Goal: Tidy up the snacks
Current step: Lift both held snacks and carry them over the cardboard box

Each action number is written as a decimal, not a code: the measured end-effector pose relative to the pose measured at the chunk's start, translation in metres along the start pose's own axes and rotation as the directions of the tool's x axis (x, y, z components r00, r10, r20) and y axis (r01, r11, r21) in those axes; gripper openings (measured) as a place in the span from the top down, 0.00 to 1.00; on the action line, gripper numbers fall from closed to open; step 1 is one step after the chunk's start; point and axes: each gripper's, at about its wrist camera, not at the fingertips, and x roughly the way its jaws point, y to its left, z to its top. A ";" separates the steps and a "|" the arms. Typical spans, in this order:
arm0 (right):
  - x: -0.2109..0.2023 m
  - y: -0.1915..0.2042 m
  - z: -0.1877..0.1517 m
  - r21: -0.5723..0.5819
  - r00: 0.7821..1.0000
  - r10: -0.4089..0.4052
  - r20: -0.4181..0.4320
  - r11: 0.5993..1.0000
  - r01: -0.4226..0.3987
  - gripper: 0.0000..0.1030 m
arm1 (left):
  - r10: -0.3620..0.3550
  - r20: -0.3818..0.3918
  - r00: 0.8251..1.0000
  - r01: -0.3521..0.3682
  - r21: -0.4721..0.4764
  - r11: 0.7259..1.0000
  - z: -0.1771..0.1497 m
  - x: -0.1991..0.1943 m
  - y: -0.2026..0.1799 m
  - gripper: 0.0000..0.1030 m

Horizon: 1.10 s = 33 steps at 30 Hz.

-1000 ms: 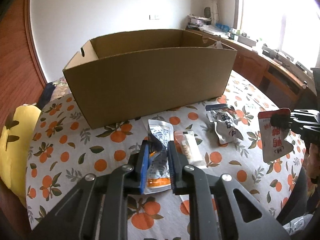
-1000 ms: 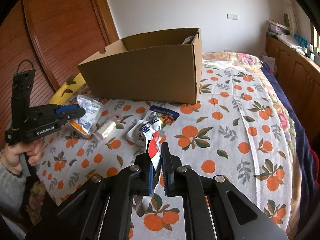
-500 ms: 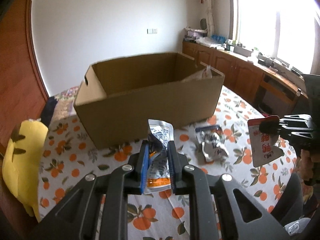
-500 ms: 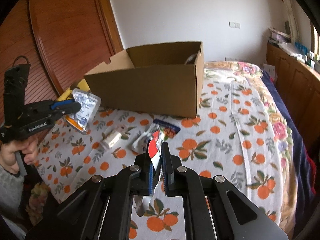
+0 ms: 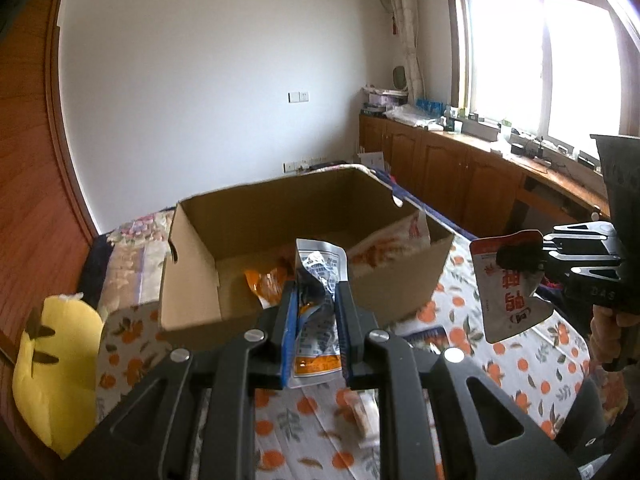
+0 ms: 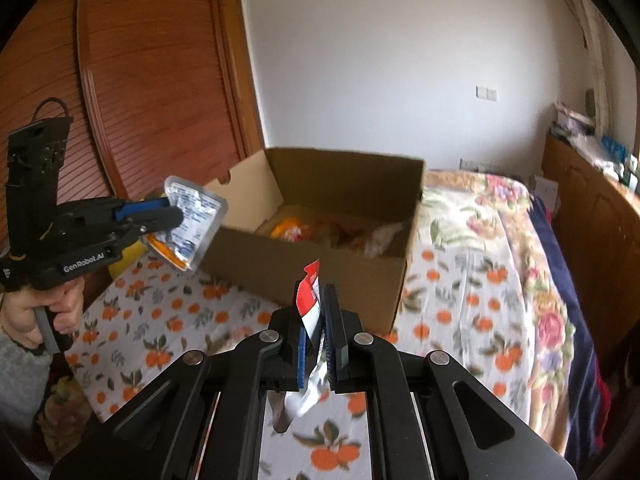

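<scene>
Two grippers hang above the near end of the bed, each with a snack packet pinched between its pads, and there is clear air between them and the open top of the cardboard box (image 5: pixel 304 236) ahead. The left gripper (image 5: pixel 316 316) has its jaws pressed onto a crinkled silver-and-blue packet (image 5: pixel 318 280) with an orange band at its bottom edge; the packet stands upright between the blue-lined fingers and its top pokes out above them. The right gripper (image 6: pixel 318 320) is clamped on a flat red-and-white pouch (image 6: pixel 311 300), thin and glossy, held by its upper part so the rest dangles below; from the left wrist view the same pouch (image 5: pixel 508 284) hangs off to the side, well apart from the other packet. Under both lies a bedsheet (image 6: pixel 472 300) printed with oranges and green leaves, soft and slightly rumpled, with a small wrapped snack (image 5: pixel 360 412) blurred on it just below the left gripper and a blue-edged packet (image 5: pixel 426 334) partly hidden beside the right finger. The box sits just beyond, plain brown corrugated board with straight upright walls and a notch cut in each end; inside rest an orange bag (image 5: pixel 266 284) and a pale pouch (image 5: pixel 384 246) leaning on the far side wall. A yellow plush (image 5: pixel 56 364) lies off the box's left corner. Farther back stand a wooden slatted door (image 6: pixel 152 76), a white wall and low wooden cabinets (image 5: pixel 460 176) under the window.
</scene>
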 end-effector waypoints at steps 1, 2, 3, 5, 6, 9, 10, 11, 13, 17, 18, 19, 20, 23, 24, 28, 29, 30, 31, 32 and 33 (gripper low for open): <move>0.001 0.000 0.006 -0.008 1.000 0.001 0.006 1.000 -0.001 0.95 | -0.003 0.004 1.000 0.003 0.000 1.000 0.003 0.002 0.002 0.85; 0.003 0.000 0.010 -0.015 1.000 0.001 0.011 1.000 -0.001 0.95 | -0.004 0.008 1.000 0.004 0.000 1.000 0.006 0.004 0.003 0.85; 0.004 0.000 0.015 -0.021 1.000 0.001 0.016 1.000 -0.001 0.95 | -0.003 0.012 1.000 0.003 -0.001 1.000 0.008 0.006 0.005 0.85; 0.008 -0.001 0.024 -0.029 1.000 0.004 0.025 1.000 -0.003 0.95 | -0.002 0.017 1.000 0.002 0.000 1.000 0.014 0.011 0.008 0.85; 0.010 -0.001 0.028 -0.032 1.000 0.005 0.028 0.999 -0.004 0.95 | -0.004 0.019 1.000 0.004 0.000 1.000 0.017 0.014 0.010 0.85; 0.017 -0.002 0.041 -0.047 0.999 0.006 0.034 0.999 -0.005 0.95 | -0.005 0.028 1.000 0.005 0.003 1.000 0.024 0.021 0.014 0.85; 0.019 -0.001 0.046 -0.055 0.999 0.006 0.036 0.999 -0.004 0.95 | -0.004 0.033 0.999 0.004 0.003 1.000 0.025 0.022 0.013 0.85; 0.022 -0.001 0.050 -0.059 0.999 0.006 0.038 0.998 -0.004 0.95 | -0.005 0.038 0.999 0.005 0.002 1.000 0.026 0.024 0.015 0.85; 0.028 -0.001 0.057 -0.072 0.999 0.005 0.038 0.997 -0.003 0.95 | -0.008 0.050 0.999 0.008 -0.005 1.000 0.030 0.029 0.020 0.85; 0.043 -0.001 0.067 -0.092 0.999 0.005 0.032 0.996 -0.002 0.95 | -0.003 0.067 0.998 0.005 -0.024 1.000 0.035 0.042 0.031 0.85; 0.048 -0.001 0.069 -0.094 1.000 0.006 0.030 0.996 -0.003 0.95 | -0.002 0.069 0.998 0.004 -0.029 1.000 0.035 0.045 0.034 0.85; 0.053 -0.001 0.071 -0.095 1.000 0.007 0.028 0.995 -0.004 0.95 | -0.003 0.067 0.998 0.006 -0.036 0.999 0.035 0.051 0.038 0.85; 0.057 -0.002 0.073 -0.095 1.000 0.008 0.026 0.995 -0.006 0.95 | -0.003 0.066 0.998 0.006 -0.041 0.999 0.034 0.055 0.040 0.85; 0.071 -0.005 0.080 -0.086 1.000 0.015 0.025 0.996 -0.013 0.95 | -0.009 0.067 0.998 0.014 -0.076 0.997 0.029 0.069 0.050 0.85; 0.074 -0.006 0.082 -0.082 0.999 0.017 0.027 0.996 -0.015 0.95 | -0.014 0.067 0.998 0.020 -0.087 0.996 0.028 0.073 0.052 0.85; 0.092 -0.008 0.088 -0.084 0.999 0.024 0.023 0.996 -0.022 0.95 | -0.017 0.062 0.998 0.024 -0.116 0.993 0.020 0.088 0.057 0.84; 0.096 -0.008 0.089 -0.083 0.999 0.025 0.021 0.996 -0.024 0.95 | -0.019 0.058 0.998 0.025 -0.114 0.993 0.018 0.091 0.058 0.84; 0.101 -0.008 0.089 -0.083 1.000 0.026 0.017 0.996 -0.025 0.95 | -0.020 0.054 0.998 0.026 -0.114 0.993 0.017 0.092 0.058 0.84; 0.106 -0.007 0.089 -0.082 1.000 0.028 0.013 0.996 -0.026 0.95 | -0.023 0.050 0.998 0.029 -0.116 0.993 0.015 0.095 0.058 0.84; 0.111 -0.007 0.089 -0.081 1.000 0.027 0.009 0.996 -0.026 0.95 | -0.026 0.047 0.999 0.031 -0.117 0.993 0.014 0.096 0.059 0.84; 0.117 -0.006 0.088 -0.080 1.000 0.027 0.003 0.996 -0.026 0.95 | -0.027 0.044 0.999 0.032 -0.119 0.992 0.013 0.097 0.059 0.84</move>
